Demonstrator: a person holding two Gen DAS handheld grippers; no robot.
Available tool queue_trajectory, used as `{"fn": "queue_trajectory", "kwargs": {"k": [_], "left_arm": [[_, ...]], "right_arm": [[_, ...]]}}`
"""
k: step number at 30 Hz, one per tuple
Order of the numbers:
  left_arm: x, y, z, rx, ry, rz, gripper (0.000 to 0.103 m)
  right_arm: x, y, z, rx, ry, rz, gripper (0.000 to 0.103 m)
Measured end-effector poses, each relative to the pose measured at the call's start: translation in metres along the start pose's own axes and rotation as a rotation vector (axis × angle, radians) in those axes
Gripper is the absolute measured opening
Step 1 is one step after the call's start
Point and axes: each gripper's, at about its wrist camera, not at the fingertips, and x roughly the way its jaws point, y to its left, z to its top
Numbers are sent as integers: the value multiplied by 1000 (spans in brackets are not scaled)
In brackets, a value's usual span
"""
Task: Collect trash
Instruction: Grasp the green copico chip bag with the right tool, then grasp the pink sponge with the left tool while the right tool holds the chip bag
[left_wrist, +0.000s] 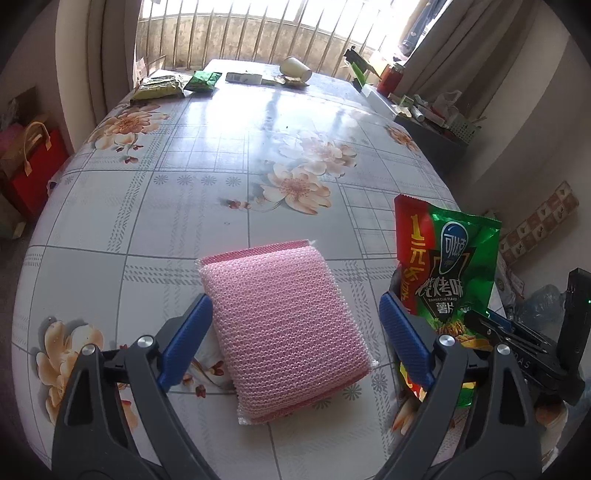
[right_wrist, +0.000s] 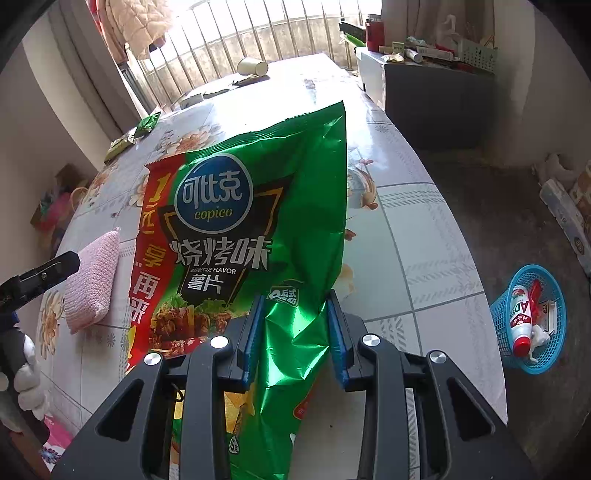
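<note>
Currently my right gripper (right_wrist: 295, 332) clamps crinkled green foil chip bag (right_wrist: 258, 221), raised above floral-cloth table (right_wrist: 424, 258). My left gripper (left_wrist: 295, 332) spread wide around pink mesh sponge (left_wrist: 288, 325). Blue plastic waste basket (right_wrist: 532, 317) on floor.

On the table (left_wrist: 229, 147), a sponge (left_wrist: 288, 332) lies between the left gripper's (left_wrist: 295, 343) fingers. To its right, a chip bag (right_wrist: 236, 236) stands up between the right gripper's (right_wrist: 295, 339) fingers. A cup (left_wrist: 295, 68) and packets (left_wrist: 173, 85) lie at the far end. A basket (right_wrist: 532, 325) sits on the floor to the table's right, a bottle (right_wrist: 522, 317) in it.
</note>
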Motion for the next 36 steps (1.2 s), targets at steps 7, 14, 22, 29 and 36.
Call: {"fn": "queue_trajectory", "kwargs": {"k": [7,14,22,29,36], "left_arm": [[24,1,-2,-28,41,95,87],[24,1,-7,16,40,97,88],[8,-15,-32,105,29,31,78],[-23,-33,-42,104,-67,-79,76],[-56,-43,-42,98,-176,-158,76]], "right_arm": [[-1,-4,-3,12,-13,23,32],[-3,-11,-5,35,-14,48,32],[-8,-36,-14,164,57,234,32],[-3,-45,-17,224,75,298,32],[-4,-44,-18,230,68,283,32]]}}
